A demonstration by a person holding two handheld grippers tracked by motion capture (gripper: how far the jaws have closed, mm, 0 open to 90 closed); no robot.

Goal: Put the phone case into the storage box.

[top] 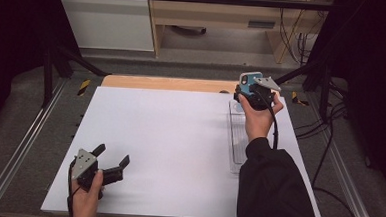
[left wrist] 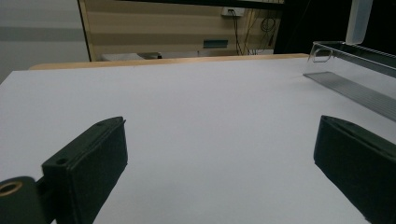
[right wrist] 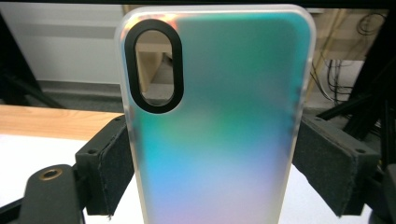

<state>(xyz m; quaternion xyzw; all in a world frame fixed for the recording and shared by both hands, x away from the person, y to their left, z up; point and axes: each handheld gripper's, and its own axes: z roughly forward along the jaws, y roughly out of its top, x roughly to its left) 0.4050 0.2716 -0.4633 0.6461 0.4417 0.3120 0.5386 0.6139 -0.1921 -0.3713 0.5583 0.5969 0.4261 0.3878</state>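
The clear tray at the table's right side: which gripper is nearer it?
Right. The right gripper, clamping a phone case, hangs over the clear tray's far end; the left gripper rests open, far across the table.

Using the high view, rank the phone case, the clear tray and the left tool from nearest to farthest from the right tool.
1. Phone case: clamped upright in the right tool, at the far right of the table.
2. Clear tray: on the table just below that hand, along the right side.
3. Left tool: near left corner, jaws open.
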